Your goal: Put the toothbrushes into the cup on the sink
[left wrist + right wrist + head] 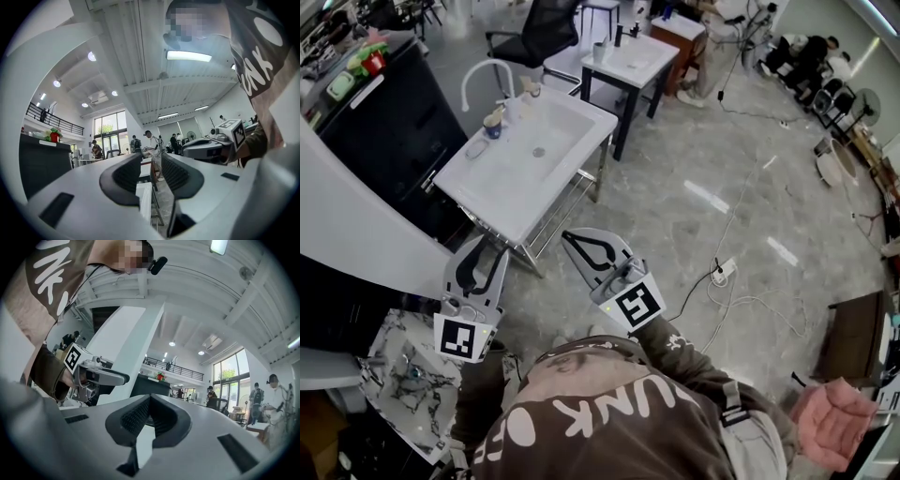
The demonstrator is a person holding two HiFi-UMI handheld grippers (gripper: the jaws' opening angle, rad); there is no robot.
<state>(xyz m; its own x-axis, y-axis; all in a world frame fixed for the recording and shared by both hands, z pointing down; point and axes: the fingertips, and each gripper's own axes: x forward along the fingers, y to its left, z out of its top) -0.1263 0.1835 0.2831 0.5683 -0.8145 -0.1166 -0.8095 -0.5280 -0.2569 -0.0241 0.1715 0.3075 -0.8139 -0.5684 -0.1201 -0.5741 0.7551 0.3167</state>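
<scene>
From where I stand, the person is back from the white sink (pixel 516 187), which lies at about eleven o'clock from both grippers and well apart from them. The left gripper (pixel 490 251) has its jaws a narrow gap apart with nothing between them. The right gripper (pixel 572 240) has its jaws closed tip to tip, also on nothing.

On the sink's ledge, at ten o'clock near the curved faucet (pixel 478 73), sits a small dark cup (pixel 493 127) with something pale at its mouth. It is too small to tell whether that is toothbrushes, and I can pick out no loose brush.

This fits either walking up to fetch brushes or standing off with them in the cup. Either way, I'd keep both grippers clear of the sink's near corner and check the cup from close.
</scene>
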